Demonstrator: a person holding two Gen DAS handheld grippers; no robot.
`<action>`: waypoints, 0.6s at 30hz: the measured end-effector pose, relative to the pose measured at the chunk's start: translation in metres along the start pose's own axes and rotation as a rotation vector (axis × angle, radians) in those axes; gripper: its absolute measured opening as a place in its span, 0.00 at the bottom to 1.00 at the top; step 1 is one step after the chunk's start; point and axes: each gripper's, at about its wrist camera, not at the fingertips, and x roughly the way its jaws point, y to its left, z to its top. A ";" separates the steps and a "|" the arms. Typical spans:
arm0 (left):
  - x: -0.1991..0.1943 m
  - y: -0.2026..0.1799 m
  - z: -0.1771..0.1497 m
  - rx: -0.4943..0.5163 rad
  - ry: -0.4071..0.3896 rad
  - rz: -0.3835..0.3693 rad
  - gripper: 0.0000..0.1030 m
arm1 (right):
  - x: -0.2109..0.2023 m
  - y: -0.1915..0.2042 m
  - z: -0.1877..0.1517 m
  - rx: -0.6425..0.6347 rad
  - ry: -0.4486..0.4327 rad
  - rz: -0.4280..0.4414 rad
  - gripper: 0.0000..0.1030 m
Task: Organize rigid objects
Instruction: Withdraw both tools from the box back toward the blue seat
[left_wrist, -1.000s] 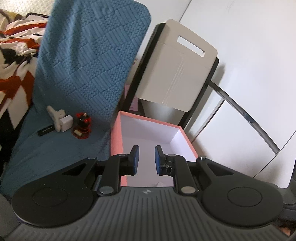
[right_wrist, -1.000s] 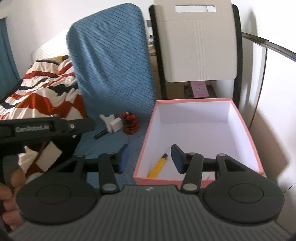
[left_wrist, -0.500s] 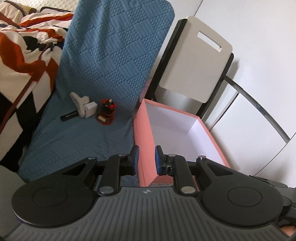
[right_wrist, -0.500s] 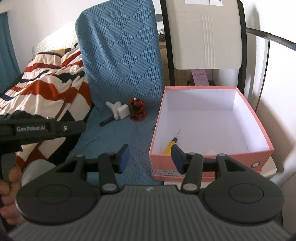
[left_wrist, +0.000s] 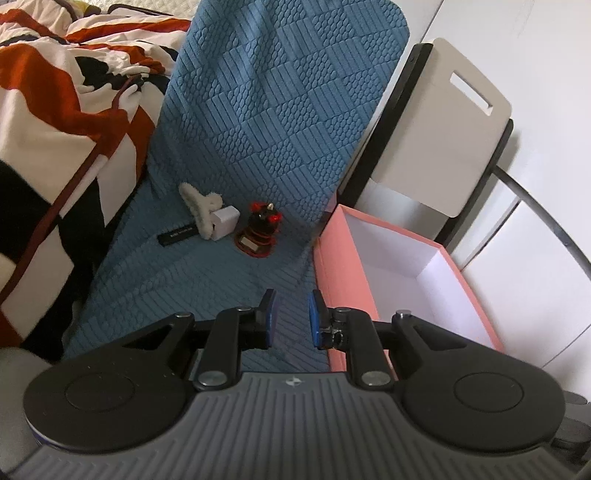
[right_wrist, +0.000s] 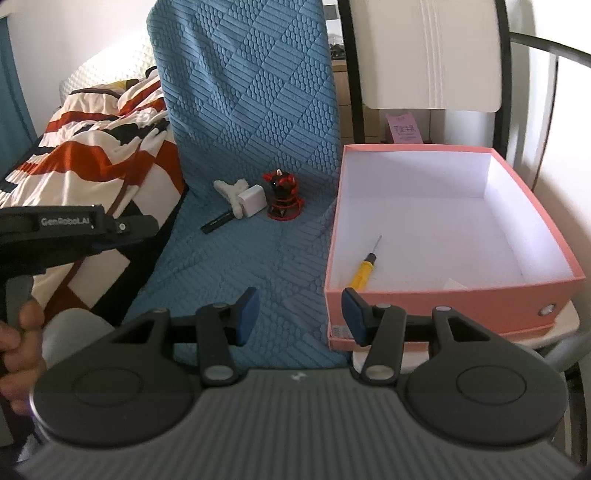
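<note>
A pink box (right_wrist: 443, 302) with a white inside stands on the right, and a yellow screwdriver (right_wrist: 364, 267) lies in it. On the blue quilted cloth (right_wrist: 258, 258) lie a red and black figurine (right_wrist: 282, 199), a white claw clip (right_wrist: 231, 194), a white cube charger (right_wrist: 253, 199) and a black stick (right_wrist: 218, 221). My right gripper (right_wrist: 297, 314) is open and empty, low before the box's near left corner. My left gripper (left_wrist: 291, 317) hovers over the cloth beside the box's left wall (left_wrist: 332, 258), jaws narrowly apart and empty. The figurine (left_wrist: 260, 230), clip (left_wrist: 199, 212) and charger (left_wrist: 224, 218) lie well ahead of it.
The cloth drapes over a chair back (left_wrist: 288, 92). A second chair with a white back (right_wrist: 424, 55) holds the box. A striped red, white and black blanket (right_wrist: 92, 158) lies to the left. A hand (right_wrist: 18, 332) holds the left gripper's handle (right_wrist: 74, 229). A white scrap (right_wrist: 454, 285) sits in the box's near corner.
Both grippers have drawn back and sunk lower. The left one has shifted from over the box to over the blue cloth. Neither pair of jaws has changed its gap.
</note>
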 end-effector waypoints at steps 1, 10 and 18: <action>0.006 0.002 0.002 0.012 -0.002 0.010 0.19 | 0.005 0.001 0.002 0.001 -0.003 0.001 0.51; 0.080 0.043 0.001 -0.048 -0.001 0.034 0.20 | 0.056 0.014 0.016 -0.055 -0.004 0.022 0.51; 0.119 0.083 0.001 -0.051 0.055 0.083 0.20 | 0.089 0.021 0.027 -0.071 0.013 0.061 0.51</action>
